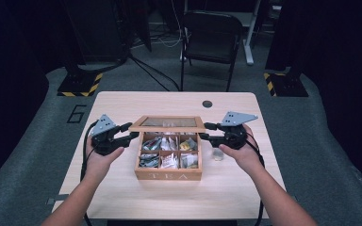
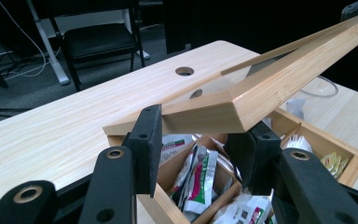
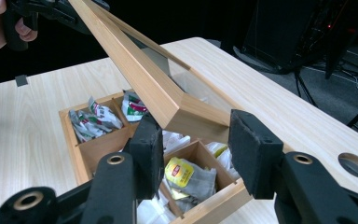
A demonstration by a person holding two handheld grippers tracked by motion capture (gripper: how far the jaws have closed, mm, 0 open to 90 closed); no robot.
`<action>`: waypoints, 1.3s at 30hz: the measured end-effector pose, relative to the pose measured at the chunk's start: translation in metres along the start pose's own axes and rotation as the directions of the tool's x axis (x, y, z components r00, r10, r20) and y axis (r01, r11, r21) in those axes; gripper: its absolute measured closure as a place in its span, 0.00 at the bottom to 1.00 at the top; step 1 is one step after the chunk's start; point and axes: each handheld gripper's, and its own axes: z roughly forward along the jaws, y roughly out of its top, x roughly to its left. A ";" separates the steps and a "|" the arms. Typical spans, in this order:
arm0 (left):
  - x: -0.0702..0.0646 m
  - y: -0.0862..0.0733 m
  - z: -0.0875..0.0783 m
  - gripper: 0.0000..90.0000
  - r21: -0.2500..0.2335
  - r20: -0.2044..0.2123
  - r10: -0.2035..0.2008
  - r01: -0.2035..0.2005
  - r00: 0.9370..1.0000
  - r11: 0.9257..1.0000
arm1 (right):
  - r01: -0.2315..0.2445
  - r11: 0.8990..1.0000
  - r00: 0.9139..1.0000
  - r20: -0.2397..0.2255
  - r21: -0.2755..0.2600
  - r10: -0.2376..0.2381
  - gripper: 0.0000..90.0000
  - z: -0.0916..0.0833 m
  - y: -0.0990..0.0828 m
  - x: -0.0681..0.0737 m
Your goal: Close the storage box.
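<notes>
A wooden tea box (image 1: 168,175) marked TEA stands mid-table, with sachets (image 1: 168,150) in its compartments. Its glass-windowed lid (image 1: 172,123) is tilted up on the back hinge, front edge raised. My left gripper (image 1: 127,132) is shut on the lid's front left corner; in the left gripper view the corner of the lid (image 2: 270,88) sits between the pads (image 2: 150,140). My right gripper (image 1: 205,131) is shut on the front right corner, and the right gripper view shows the lid (image 3: 140,79) wedged between its pads (image 3: 254,154) above a yellow sachet (image 3: 179,170).
A small pale object (image 1: 218,155) lies on the table right of the box, under my right hand. A cable hole (image 1: 207,104) is near the far edge. A black chair (image 1: 212,35) stands beyond the table. Bare wood lies around the box (image 3: 81,158).
</notes>
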 end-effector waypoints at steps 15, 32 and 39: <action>-0.013 -0.028 -0.004 0.62 -0.001 -0.011 0.012 -0.012 1.000 1.000 | -0.035 0.999 0.999 -0.002 0.000 0.035 0.59 0.001 -0.029 0.015; -0.020 -0.054 -0.004 0.62 0.036 0.001 0.022 -0.022 1.000 0.999 | -0.020 0.999 1.000 0.015 0.037 0.019 0.58 0.005 -0.053 0.029; -0.025 -0.062 -0.007 0.62 0.046 0.002 0.024 -0.024 1.000 0.999 | -0.021 0.999 1.000 0.013 0.048 0.020 0.58 0.007 -0.062 0.033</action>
